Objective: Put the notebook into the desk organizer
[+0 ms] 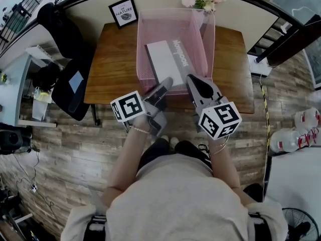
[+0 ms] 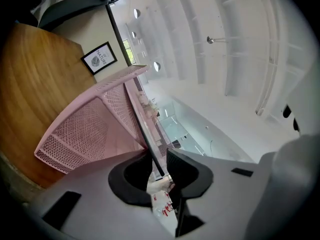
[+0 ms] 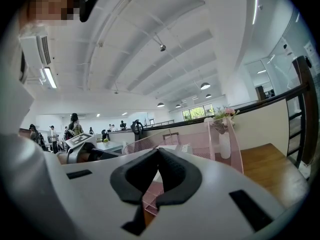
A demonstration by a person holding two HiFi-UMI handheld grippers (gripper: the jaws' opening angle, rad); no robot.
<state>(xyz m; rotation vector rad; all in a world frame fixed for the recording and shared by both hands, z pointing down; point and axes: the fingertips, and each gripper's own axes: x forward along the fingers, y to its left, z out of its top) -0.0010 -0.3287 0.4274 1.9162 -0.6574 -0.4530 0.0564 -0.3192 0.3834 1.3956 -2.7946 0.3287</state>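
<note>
The notebook (image 1: 164, 59) lies inside the pink organizer (image 1: 142, 44) on the wooden bench (image 1: 113, 59). The left tongs (image 1: 166, 82) reach over the organizer's near wall. Their jaws are slightly apart, with the notebook's thin near edge between them but not pinched. The right tongs (image 1: 193, 80), just beside them, are closed and empty.

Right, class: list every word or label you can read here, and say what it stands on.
"OF NATURE": on the framed sign.
White lettering on the notebook inside the pink organizer: too blurred to read.
</note>
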